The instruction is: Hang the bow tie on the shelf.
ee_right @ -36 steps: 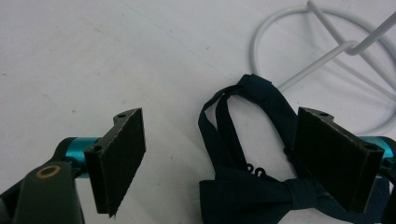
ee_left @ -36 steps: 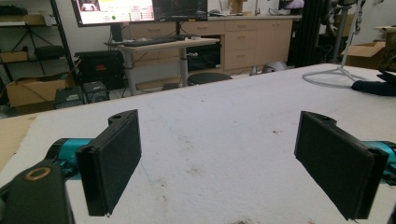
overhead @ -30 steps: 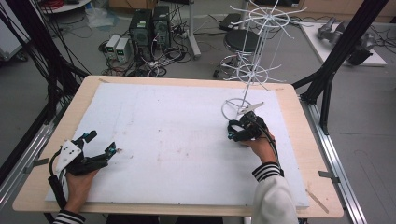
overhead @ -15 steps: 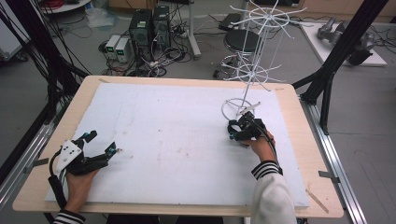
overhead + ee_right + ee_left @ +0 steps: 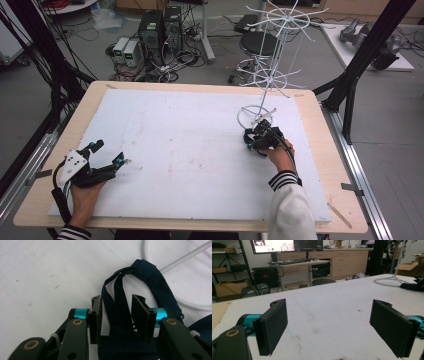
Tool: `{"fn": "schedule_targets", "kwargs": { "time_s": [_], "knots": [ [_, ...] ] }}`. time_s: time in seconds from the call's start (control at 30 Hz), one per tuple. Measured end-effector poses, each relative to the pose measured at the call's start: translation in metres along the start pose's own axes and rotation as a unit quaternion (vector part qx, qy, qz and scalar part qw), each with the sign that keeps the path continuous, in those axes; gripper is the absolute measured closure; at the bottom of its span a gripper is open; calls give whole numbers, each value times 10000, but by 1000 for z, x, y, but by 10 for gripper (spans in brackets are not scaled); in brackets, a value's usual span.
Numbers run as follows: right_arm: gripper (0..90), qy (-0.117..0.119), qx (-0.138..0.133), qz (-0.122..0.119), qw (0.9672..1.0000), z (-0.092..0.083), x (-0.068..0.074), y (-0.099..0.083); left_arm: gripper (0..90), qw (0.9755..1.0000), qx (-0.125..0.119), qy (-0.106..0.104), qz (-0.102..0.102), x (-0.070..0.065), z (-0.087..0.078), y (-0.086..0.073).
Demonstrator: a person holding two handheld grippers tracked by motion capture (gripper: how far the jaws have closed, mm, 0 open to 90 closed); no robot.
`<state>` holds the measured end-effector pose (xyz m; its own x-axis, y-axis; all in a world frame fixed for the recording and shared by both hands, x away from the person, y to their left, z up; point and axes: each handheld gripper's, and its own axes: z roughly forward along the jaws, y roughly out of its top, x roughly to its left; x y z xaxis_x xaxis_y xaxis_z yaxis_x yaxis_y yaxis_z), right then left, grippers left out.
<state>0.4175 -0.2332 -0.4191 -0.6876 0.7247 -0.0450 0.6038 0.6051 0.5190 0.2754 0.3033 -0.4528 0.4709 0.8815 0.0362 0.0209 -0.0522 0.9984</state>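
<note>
A dark navy fabric piece with thin straps [image 5: 150,280] lies on the white foam board [image 5: 185,145], beside the base ring [image 5: 255,117] of a white wire rack [image 5: 267,80]. My right gripper [image 5: 116,301] points down at it, and its jaws have just been closing. Two loose straps run between them, with a small gap still showing on the right pad's side. In the high view the right gripper [image 5: 257,136] sits just in front of the ring. My left gripper [image 5: 107,152] rests at the board's front left, its jaws [image 5: 329,307] wide open with nothing between them.
The rack's slanted rod [image 5: 185,258] and ring [image 5: 144,250] lie close behind the fabric. The wooden table edge [image 5: 320,130] frames the board. Black frame posts [image 5: 360,65] stand at the right, with a stool [image 5: 260,45] and computers [image 5: 160,25] beyond the table.
The right gripper has stayed by the rack's base with hardly any shift. The left hand has not moved.
</note>
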Motion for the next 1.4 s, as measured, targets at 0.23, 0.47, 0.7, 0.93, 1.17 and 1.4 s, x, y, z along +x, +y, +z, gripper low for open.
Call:
{"fn": "schedule_targets", "kwargs": {
  "time_s": [0.23, 0.47, 0.7, 0.93, 1.17, 1.4],
  "knots": [
    [612, -19, 239, -93, 9997, -1, 2, 10, 152, 10000, -8, -2, 0, 0, 0, 0],
    [644, -72, 391, -193, 9990, 2, 1, 12, 152, 10000, -32, -5, -3, 0, 0, 0],
    [707, -68, 431, -243, 9987, 3, 2, 13, 152, 10000, -29, -6, 3, 0, -1, 0],
    [810, -18, 472, -187, 9987, 4, 1, 12, 152, 10000, -29, -4, 7, 0, -1, 0],
    [874, 39, 476, -181, 9987, 3, 2, 12, 152, 10000, -30, -3, 9, 0, -1, 0],
    [877, 30, 462, -221, 9987, 2, 3, 12, 152, 10000, -42, -8, 2, 0, -1, 0]
  ]
}}
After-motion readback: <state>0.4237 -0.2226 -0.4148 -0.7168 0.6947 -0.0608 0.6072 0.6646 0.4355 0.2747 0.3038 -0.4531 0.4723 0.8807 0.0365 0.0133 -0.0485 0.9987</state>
